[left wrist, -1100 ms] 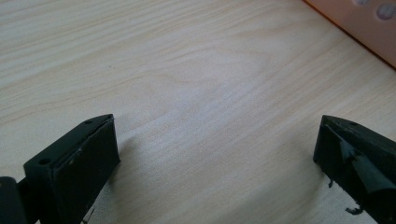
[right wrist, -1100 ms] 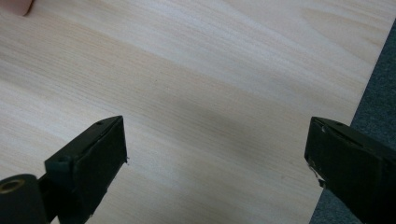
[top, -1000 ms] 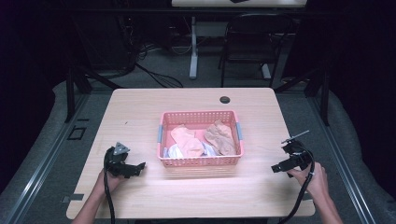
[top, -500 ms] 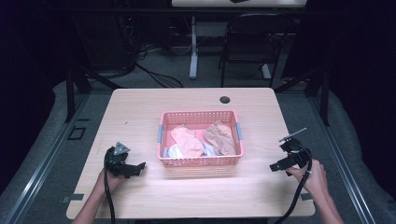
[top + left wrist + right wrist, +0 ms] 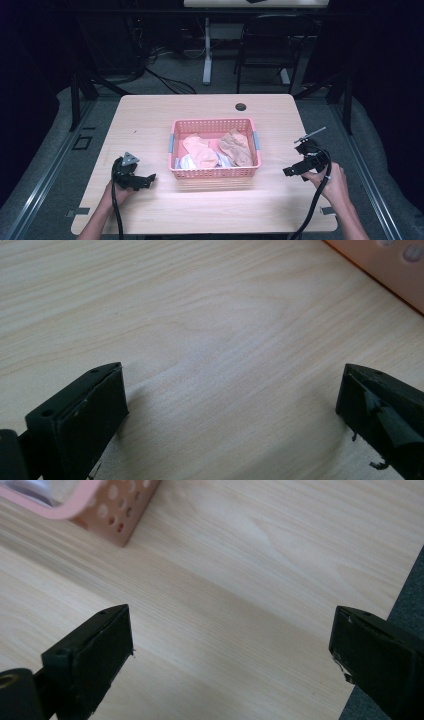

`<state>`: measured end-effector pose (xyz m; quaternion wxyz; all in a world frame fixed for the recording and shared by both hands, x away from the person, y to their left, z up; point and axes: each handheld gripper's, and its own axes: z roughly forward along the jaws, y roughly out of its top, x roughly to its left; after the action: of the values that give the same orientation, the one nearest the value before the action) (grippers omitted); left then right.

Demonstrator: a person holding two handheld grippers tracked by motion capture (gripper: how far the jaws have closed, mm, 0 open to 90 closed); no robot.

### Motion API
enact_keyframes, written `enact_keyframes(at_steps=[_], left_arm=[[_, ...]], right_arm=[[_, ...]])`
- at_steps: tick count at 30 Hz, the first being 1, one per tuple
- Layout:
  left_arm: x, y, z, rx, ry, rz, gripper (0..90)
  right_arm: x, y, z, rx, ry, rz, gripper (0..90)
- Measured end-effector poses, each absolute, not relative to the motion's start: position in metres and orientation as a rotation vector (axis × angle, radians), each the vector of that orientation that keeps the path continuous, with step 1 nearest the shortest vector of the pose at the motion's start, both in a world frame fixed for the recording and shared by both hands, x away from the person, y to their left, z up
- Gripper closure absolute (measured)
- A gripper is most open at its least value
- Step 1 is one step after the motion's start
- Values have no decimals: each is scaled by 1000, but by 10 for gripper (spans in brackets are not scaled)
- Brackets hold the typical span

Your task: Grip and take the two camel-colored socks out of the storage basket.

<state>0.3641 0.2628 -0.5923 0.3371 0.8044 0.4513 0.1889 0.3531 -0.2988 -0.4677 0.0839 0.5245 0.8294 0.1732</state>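
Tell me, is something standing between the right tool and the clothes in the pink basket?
Only the basket's own wall. The table between the right tool and the basket looks bare; the clothes lie inside, reachable from above.

Pink basket (image 5: 214,172) of crumpled cloths (image 5: 217,150) between left gripper (image 5: 142,181) and right gripper (image 5: 294,171)

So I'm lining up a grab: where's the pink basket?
In the high view, the pink basket sits mid-table between the left tool and right tool, cloth pieces inside.

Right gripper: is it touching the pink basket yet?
Apart. The high view shows bare table between the right gripper and the pink basket.
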Motion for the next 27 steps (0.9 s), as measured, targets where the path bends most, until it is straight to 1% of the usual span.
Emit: enact_keyframes(at_steps=[16, 21, 27], left_arm=[[365, 263, -592, 2102, 1171, 493, 0], [365, 263, -592, 2102, 1171, 493, 0], [365, 263, -592, 2098, 1177, 492, 0]], right_arm=[[367, -267, -439, 1473, 2508, 529, 20], [376, -251, -429, 1422, 2544, 519, 20], [387, -229, -427, 1380, 2563, 529, 20]])
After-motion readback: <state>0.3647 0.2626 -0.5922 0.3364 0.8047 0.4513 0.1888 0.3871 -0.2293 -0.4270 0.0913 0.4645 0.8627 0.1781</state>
